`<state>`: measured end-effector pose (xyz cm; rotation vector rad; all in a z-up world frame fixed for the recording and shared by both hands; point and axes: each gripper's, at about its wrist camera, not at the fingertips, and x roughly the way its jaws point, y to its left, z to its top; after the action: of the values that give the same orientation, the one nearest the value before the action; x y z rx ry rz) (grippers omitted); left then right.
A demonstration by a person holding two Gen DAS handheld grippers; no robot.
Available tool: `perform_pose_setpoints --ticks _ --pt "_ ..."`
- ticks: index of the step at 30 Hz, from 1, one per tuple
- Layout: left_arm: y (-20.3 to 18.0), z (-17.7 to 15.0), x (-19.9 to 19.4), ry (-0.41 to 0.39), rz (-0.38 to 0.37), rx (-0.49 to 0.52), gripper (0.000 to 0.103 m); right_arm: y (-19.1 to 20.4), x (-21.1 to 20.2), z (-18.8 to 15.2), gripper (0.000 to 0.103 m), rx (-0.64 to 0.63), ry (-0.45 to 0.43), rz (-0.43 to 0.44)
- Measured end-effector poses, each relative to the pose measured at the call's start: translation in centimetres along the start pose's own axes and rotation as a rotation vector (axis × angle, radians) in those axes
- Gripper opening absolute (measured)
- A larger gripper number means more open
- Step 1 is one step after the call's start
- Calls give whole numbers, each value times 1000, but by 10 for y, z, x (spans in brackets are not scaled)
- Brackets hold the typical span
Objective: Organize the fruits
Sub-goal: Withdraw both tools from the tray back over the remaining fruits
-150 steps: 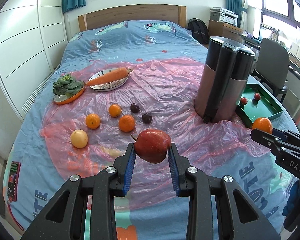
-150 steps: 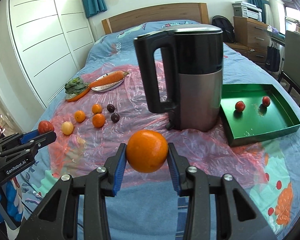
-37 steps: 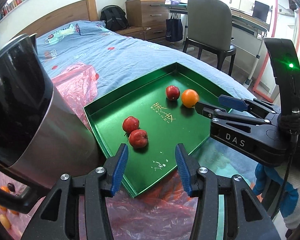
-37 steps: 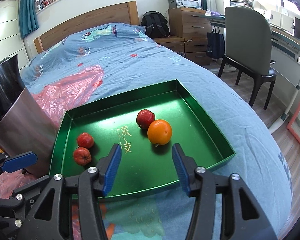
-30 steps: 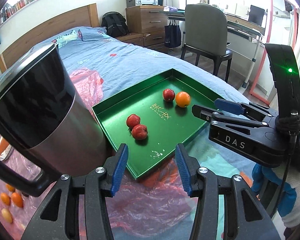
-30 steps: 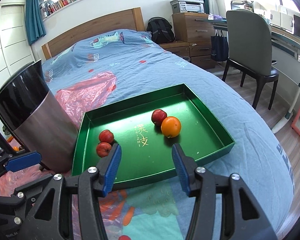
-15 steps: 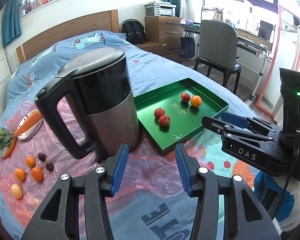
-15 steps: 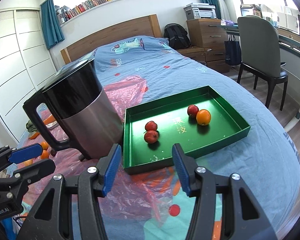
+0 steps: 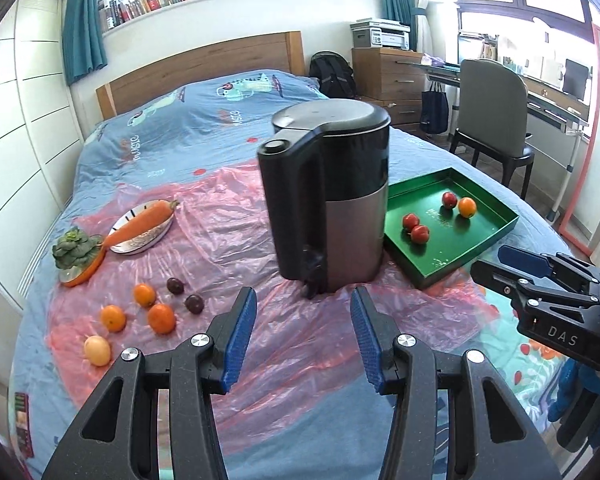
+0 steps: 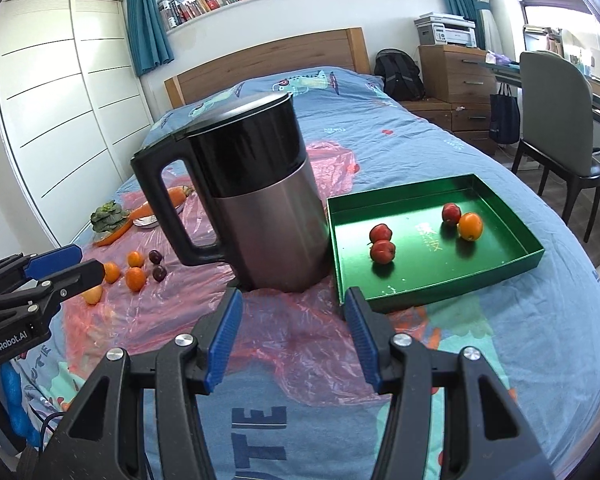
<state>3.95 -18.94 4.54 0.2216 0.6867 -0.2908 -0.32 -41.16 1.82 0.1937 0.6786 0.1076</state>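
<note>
A green tray (image 9: pixel 476 246) (image 10: pixel 532 258) on the bed holds three red fruits (image 10: pixel 382 251) and one orange (image 10: pixel 470 226). On the pink plastic sheet at the left lie three oranges (image 9: pixel 162 318), two dark plums (image 9: pixel 194 304) and a yellow fruit (image 9: pixel 97 350). My left gripper (image 9: pixel 303 336) is open and empty, held above the sheet in front of the kettle. My right gripper (image 10: pixel 293 336) is open and empty, near the tray's front left corner.
A tall black and steel kettle (image 9: pixel 332 208) (image 10: pixel 256 204) stands between the loose fruits and the tray. A carrot on a plate (image 9: pixel 142 226) and a leafy green on an orange dish (image 9: pixel 76 254) sit at the far left. A chair (image 10: pixel 556 120) stands to the right of the bed.
Both grippers have pulled back from the tray and turned left, so the kettle and the loose fruits have come into view. Both stay open and empty.
</note>
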Motion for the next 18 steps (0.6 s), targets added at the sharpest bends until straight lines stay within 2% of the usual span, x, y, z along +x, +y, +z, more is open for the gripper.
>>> perform_pose_setpoints --ticks 5,9,13,18 --pt "21 -13 -7 8 57 -12 43 21 2 -7 46 -28 15 23" --pt "34 -23 -10 27 73 -23 43 35 4 -12 46 -50 29 36" --pt "44 -31 -14 28 91 -29 51 50 7 -17 46 -76 44 47" --pt "59 -40 -17 30 104 -50 54 68 12 -23 46 -106 67 59"
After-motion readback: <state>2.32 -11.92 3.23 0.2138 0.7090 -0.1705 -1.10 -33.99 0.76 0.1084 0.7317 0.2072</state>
